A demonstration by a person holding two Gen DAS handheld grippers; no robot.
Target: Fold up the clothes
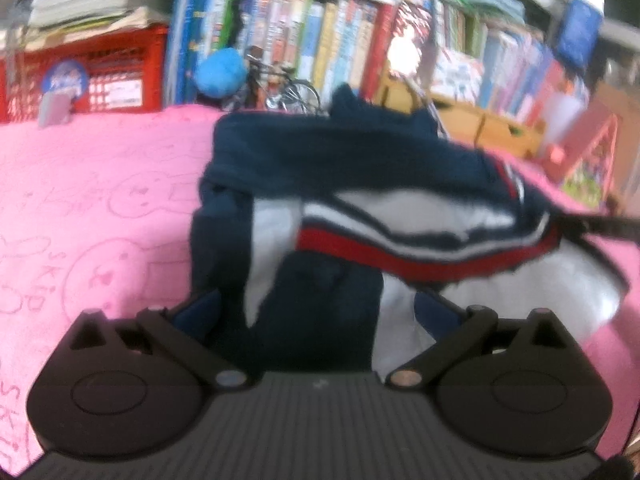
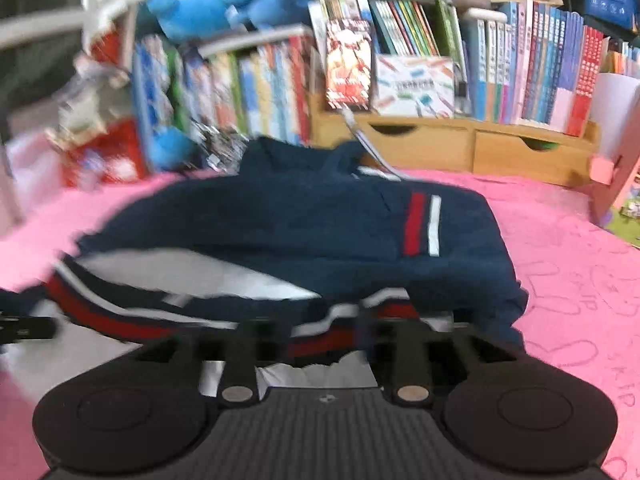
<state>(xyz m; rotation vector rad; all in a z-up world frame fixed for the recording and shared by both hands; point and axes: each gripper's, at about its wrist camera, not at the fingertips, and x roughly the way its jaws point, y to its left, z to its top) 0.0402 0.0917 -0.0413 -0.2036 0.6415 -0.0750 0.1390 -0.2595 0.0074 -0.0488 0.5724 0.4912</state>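
Your left gripper [image 1: 316, 312] has its two fingers spread wide, and the navy fabric of the garment [image 1: 340, 168] hangs down between them; whether the pads really pinch the cloth, you cannot tell, because the fingertips are covered by it. Your right gripper [image 2: 332, 320] has its fingers closer together, and the red and white striped hem [image 2: 320, 336] lies across them at 12 o'clock, but the tips are hidden under the fabric, so its grasp is also not clear.

The garment [image 2: 280, 220] is a navy top with a red and white stripe, and it lies partly folded on the pink blanket [image 2: 568, 264]. In the left wrist view the striped hem [image 1: 420, 248] runs toward 3 o'clock, where a dark finger tip [image 1: 600, 228] touches it. Behind the garment, at 12 o'clock, stands a wooden shelf [image 2: 460, 144] full of books [image 2: 540, 60].
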